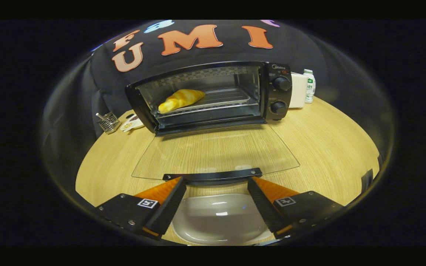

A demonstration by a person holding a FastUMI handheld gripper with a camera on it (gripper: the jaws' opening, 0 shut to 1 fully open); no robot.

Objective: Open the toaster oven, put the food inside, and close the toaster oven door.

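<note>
Croissant [181, 99] lies on rack inside toaster oven [213, 94], left half, long axis slanting from front-left to back-right. Glass door [216, 153] folded down flat over counter [327, 147]. Tool [216, 181] fingers spread apart, gripping nothing, tips beside door handle [213, 175], white dish [218, 218] between them.

Wooden table [327, 147], black cloth wall [301, 48]

The gripper's [216, 181] spread fingers cover both ends of the door handle [213, 174] and both sides of the white dish [218, 218], whose near rim is cut off.
</note>
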